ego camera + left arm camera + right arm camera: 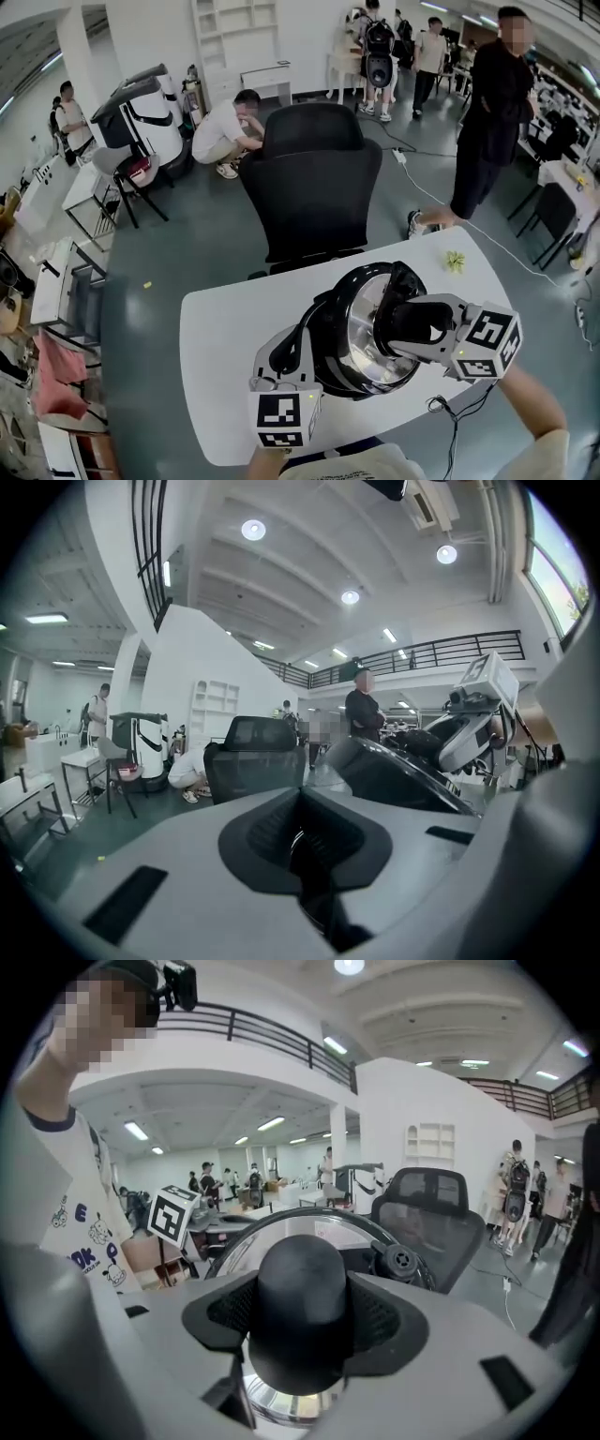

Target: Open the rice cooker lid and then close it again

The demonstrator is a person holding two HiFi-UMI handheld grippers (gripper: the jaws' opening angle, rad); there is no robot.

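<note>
White table [220,370], grey floor [178,253], right claw [298,1333] gripping lid knob [300,1283]; left claw [302,855] closed

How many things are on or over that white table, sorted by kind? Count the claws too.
Claws: 2 (left claw, right claw)
Cooker: 1
Lid: 1
Green thing: 1
Cable: 1
Total: 6
</note>
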